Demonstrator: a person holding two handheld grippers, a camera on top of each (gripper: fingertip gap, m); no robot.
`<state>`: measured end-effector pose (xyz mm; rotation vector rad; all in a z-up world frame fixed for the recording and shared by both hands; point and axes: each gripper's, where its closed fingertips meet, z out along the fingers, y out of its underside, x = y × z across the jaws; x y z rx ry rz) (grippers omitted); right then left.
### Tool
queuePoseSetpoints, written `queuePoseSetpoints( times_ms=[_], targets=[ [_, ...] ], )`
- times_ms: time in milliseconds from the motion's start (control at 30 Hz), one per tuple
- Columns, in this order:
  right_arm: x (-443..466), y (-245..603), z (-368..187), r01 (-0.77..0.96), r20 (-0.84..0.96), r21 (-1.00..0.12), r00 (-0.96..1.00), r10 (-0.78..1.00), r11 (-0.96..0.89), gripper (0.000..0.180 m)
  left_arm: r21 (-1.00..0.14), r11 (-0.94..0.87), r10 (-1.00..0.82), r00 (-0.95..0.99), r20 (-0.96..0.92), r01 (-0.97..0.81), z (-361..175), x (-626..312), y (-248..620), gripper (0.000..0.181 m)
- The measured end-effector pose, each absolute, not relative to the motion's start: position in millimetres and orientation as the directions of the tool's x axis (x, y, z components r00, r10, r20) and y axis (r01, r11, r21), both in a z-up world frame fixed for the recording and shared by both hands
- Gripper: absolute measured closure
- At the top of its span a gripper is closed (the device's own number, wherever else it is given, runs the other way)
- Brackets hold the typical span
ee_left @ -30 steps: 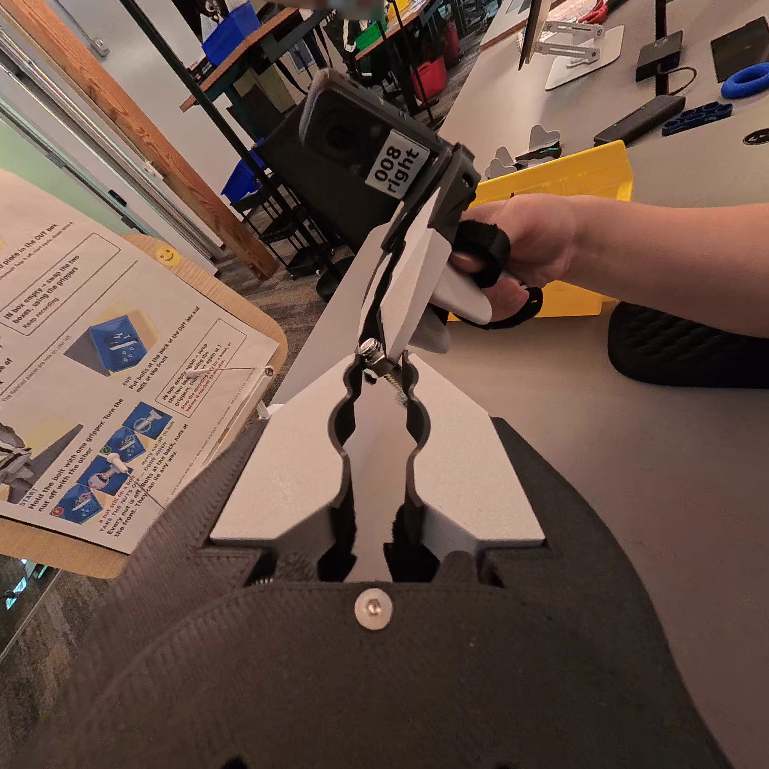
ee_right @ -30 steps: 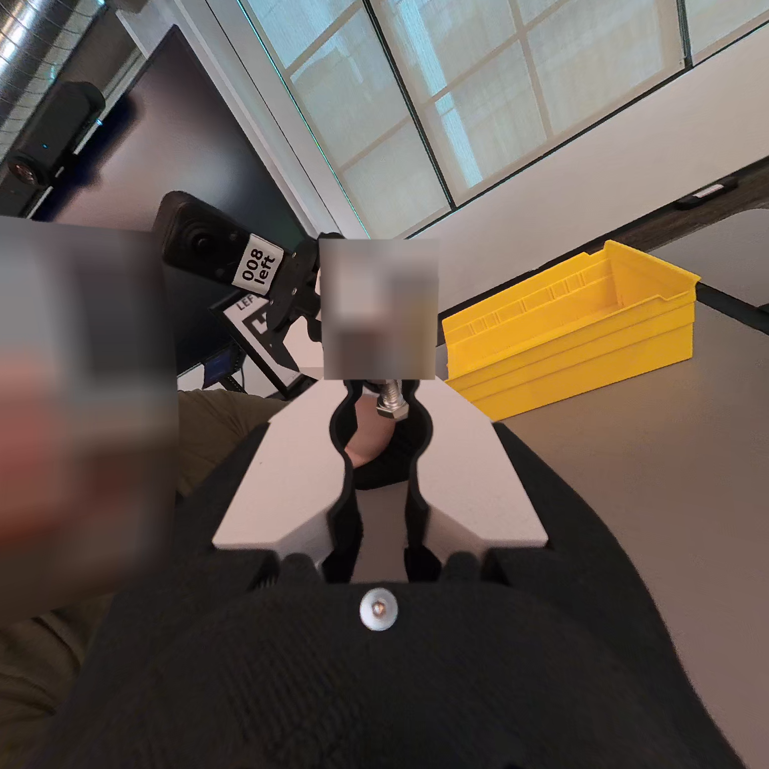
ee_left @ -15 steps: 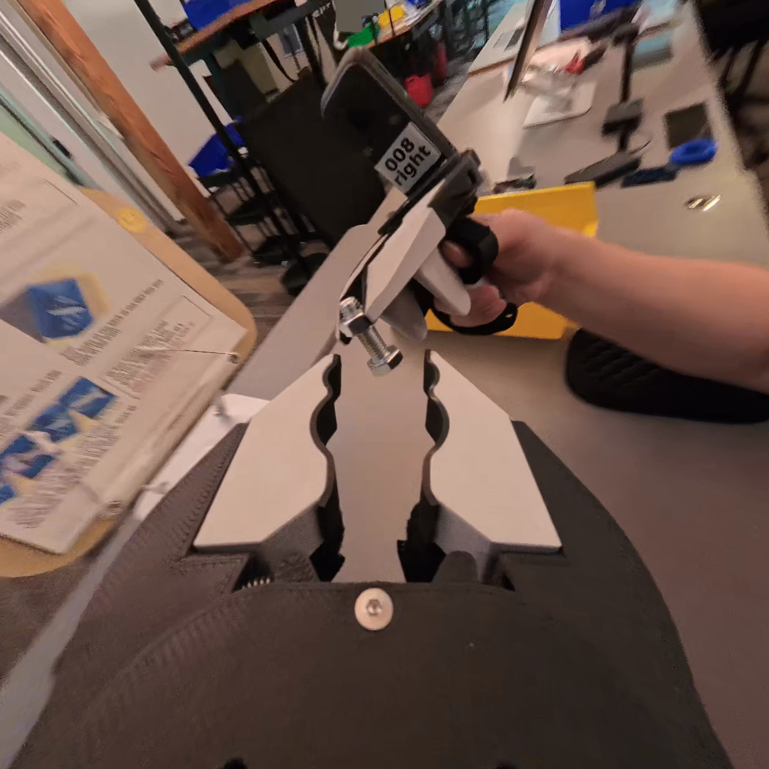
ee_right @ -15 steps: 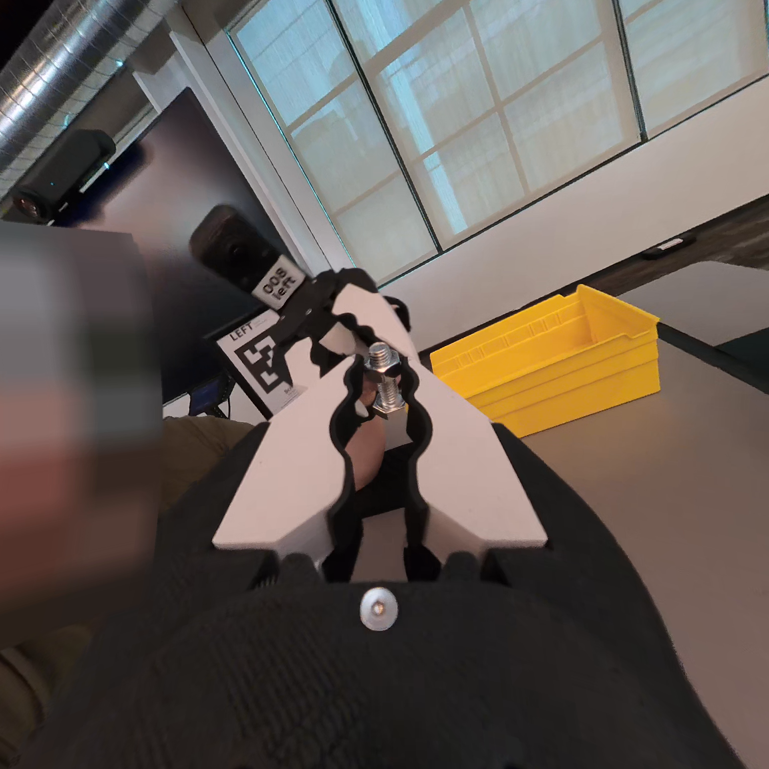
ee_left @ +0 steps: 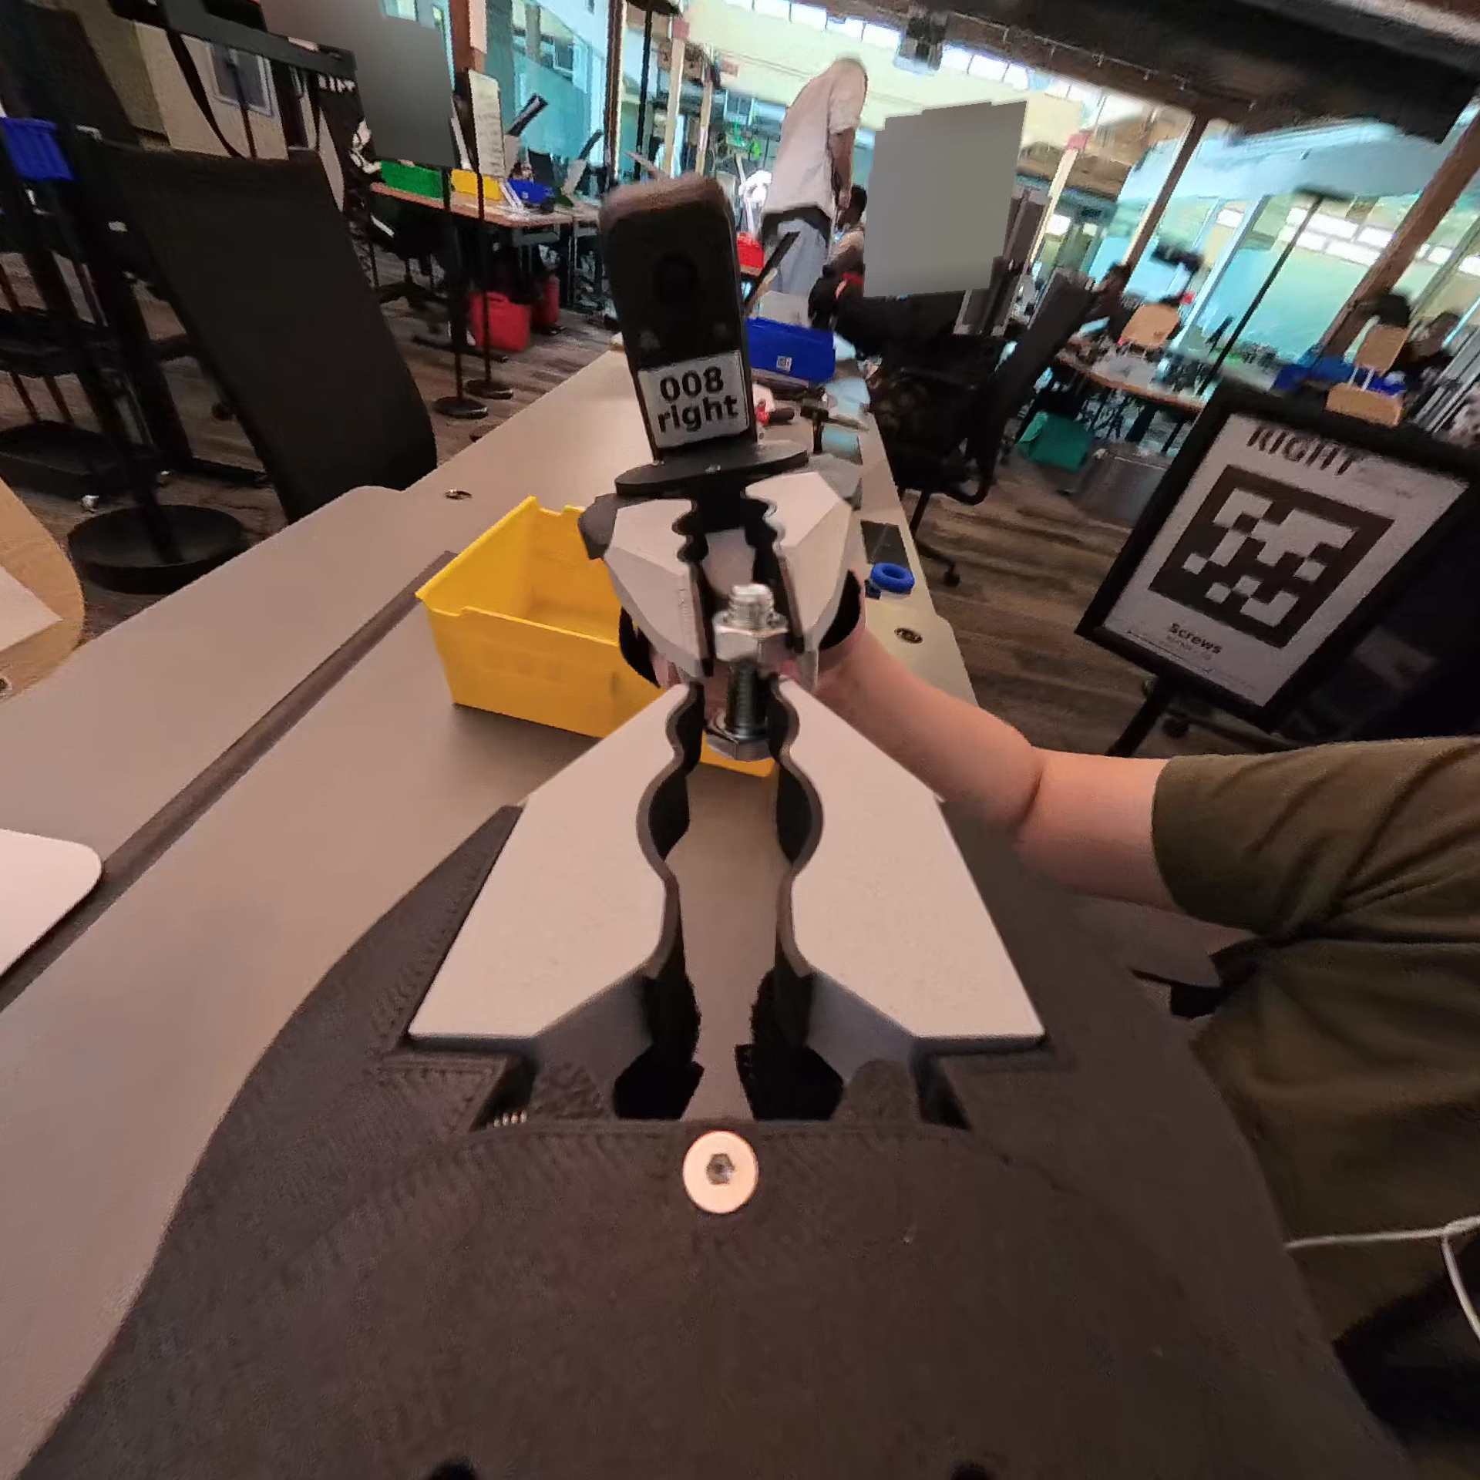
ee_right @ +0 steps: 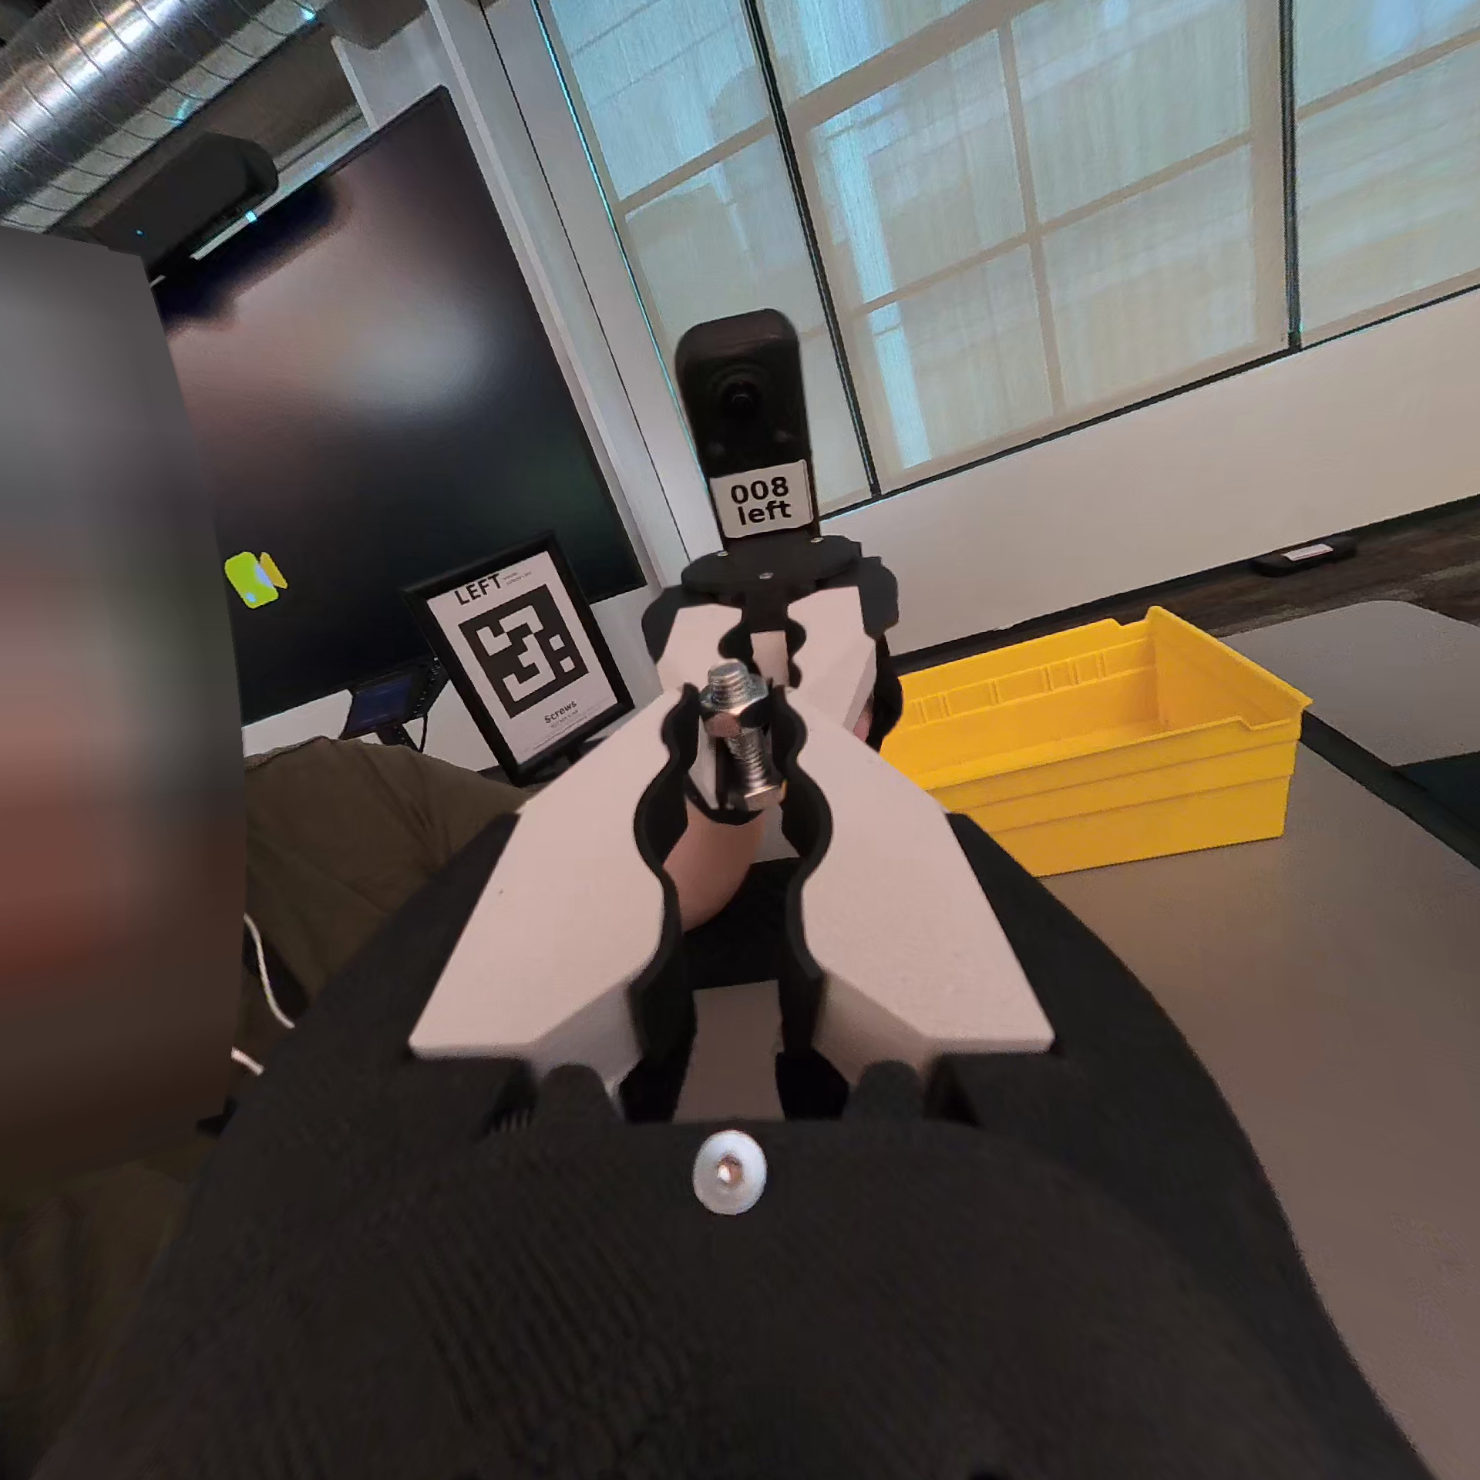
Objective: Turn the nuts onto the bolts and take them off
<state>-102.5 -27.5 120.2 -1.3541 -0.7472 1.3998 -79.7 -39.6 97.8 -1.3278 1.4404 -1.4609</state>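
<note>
Left wrist view: the bolt [ee_left: 746, 705] is held upright in the air above the table [ee_left: 240, 721], its head clamped in the left gripper [ee_left: 733, 741] tips, its nut [ee_left: 750, 634] clenched by the right gripper [ee_left: 749, 641]; a yellow bin [ee_left: 528, 633] is seen behind. Right wrist view: the nut [ee_right: 730, 706] is gripped by the right gripper [ee_right: 733, 713], the bolt [ee_right: 741, 753] head by the left gripper [ee_right: 753, 789]; a yellow bin [ee_right: 1121, 761] sits on the table [ee_right: 1281, 961].

the left gripper [ee_left: 735, 721] is seen from behind, its grey fingers [ee_left: 577, 873] set close around the head of an upright bolt [ee_left: 743, 705]. whether the head is actually pinched cannot be told. higher on the thread, a nut [ee_left: 749, 634] is clamped by the right gripper [ee_left: 745, 633], which is held facing the camera by a hand [ee_left: 833, 665]. a yellow bin [ee_left: 520, 633] is seen just behind on the grey table [ee_left: 240, 721]. a framed marker sign [ee_left: 1273, 552] stands at the right.
</note>
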Motion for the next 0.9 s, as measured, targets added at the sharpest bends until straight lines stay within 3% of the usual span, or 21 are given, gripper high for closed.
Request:
queuePoseSetpoints(
  times_ms=[433, 533, 700, 833, 900],
  targets=[
    [-110.9, -38.2, 125.4, -0.211, -0.292, -0.942, 0.127, 0.948, -0.262, 0.164, -0.984, 0.044, -0.975, -0.223, -0.005, -0.17, 99.3, -84.8, -48.1, 0.169],
    [-108.7, -40.8, 131.4, -0.222, -0.273, -0.945, 0.139, 0.952, -0.238, 0.154, -0.981, 0.093, -0.981, -0.186, -0.061, -0.171, 102.3, -86.2, -48.1, 0.169],
    [-112.2, -38.2, 123.3, -0.147, -0.198, -0.975, 0.218, 0.956, -0.168, 0.151, -0.984, 0.07, -0.978, -0.204, -0.036, -0.163, 107.8, -90.2, -52.5, 0.169],
    [-109.7, -43.0, 124.6, -0.168, -0.212, -0.968, 0.155, 0.965, -0.186, 0.152, -0.986, 0.055, -0.968, -0.25, -0.013, -0.16, 109.0, -92.1, -58.7, 0.169],
    [-99.5, -35.2, 124.8, -0.204, -0.247, -0.956, 0.166, 0.955, -0.211, 0.163, -0.988, 0.04, -0.962, -0.274, 0.002, -0.149, 111.5, -93.8, -61.8, 0.169]
  ],
)
